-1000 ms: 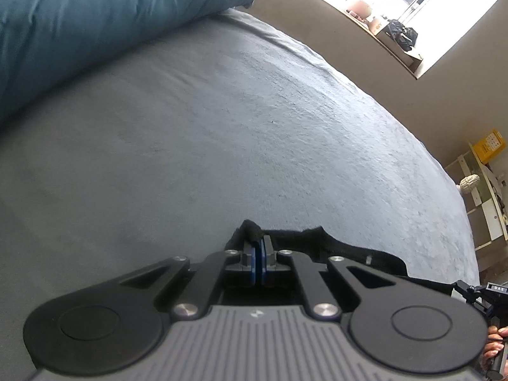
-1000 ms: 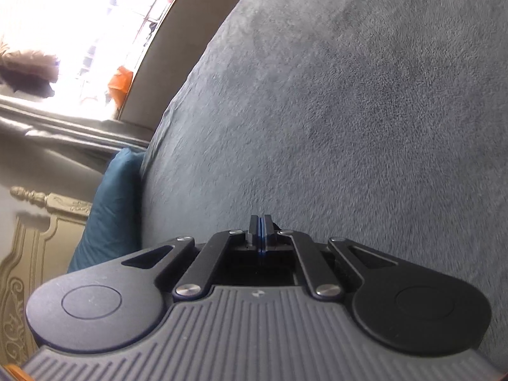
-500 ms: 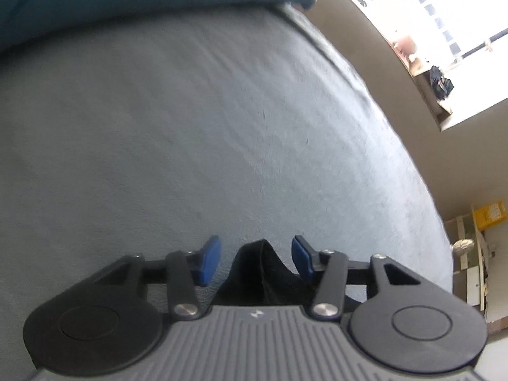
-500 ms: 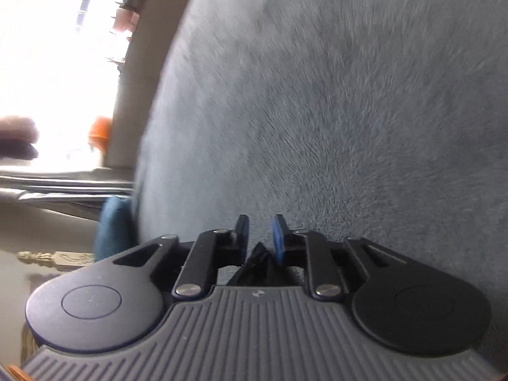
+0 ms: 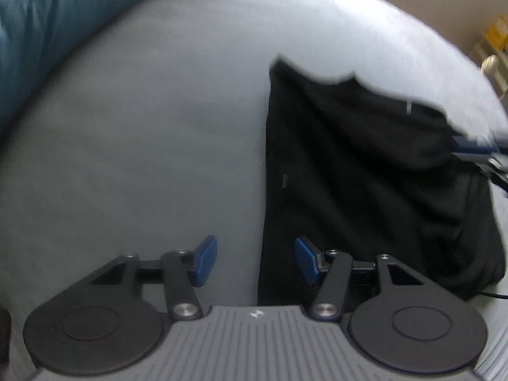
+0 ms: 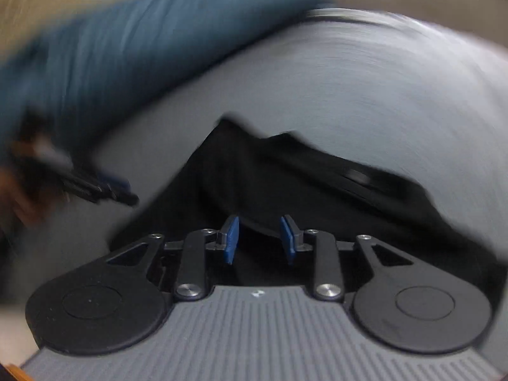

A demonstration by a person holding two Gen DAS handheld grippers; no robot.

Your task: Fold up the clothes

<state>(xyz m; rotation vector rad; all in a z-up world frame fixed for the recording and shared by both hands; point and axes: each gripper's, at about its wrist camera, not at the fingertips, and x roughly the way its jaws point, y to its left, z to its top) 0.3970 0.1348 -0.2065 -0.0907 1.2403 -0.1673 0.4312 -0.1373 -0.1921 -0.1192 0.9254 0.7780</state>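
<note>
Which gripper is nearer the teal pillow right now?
Left. The left gripper hovers over the garment's edge on the side toward the teal pillow; the right gripper is over the black cloth's far side, jaws opening.

The right tool [image 6: 259, 238], jaws opening and gripping nothing, hangs over a black garment [image 6: 317, 190] lying on a grey bed [image 6: 349, 79], a blue pillow [image 6: 127, 47] along the far edge.
</note>
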